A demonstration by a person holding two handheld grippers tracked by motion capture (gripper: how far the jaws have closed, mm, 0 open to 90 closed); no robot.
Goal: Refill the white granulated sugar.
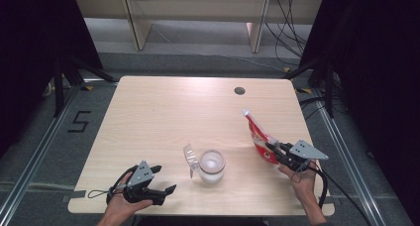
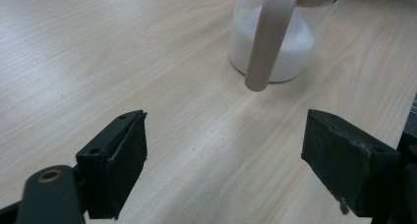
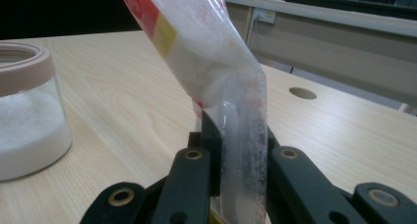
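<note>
High view. The right gripper point(image 1: 273, 147) sits at the table's point(image 1: 163, 107) right edge with its jaws clamped on the lower end of a red-and-clear bag point(image 1: 257, 134). The bag is lifted off the table; its long axis runs from the jaws up and away toward the far side, with the free end highest. The jar point(image 1: 212, 166) stands upright near the front centre, well apart from the bag, holding white granules. Its lid point(image 1: 190, 159) hangs open on the jar's left side. The left gripper point(image 1: 163, 179) rests low at the front left, jaws wide apart and empty, pointing toward the jar.

Left gripper view. Both jaws stand wide open with bare table between them. The jar point(image 2: 275, 42) is ahead, and a pinkish strap or handle point(image 2: 269, 37) hangs down its near side.

Right gripper view. The jaws are closed almost fully, pinching the thin film of the bag point(image 3: 216, 76). The bag rises from the jaws and leans to the upper left, toward the jar point(image 3: 27, 121). White contents lie just above the grip.

Procedure, as judged: the step appears to be pouring the bag's contents into the jar.
- Maintain a firm pinch; the film is slippery.
- Bring the bag's open end over the jar mouth before tipping.
- Which end is open cannot be told; check this first.
- Steady the jar with the left gripper if it shifts.
</note>
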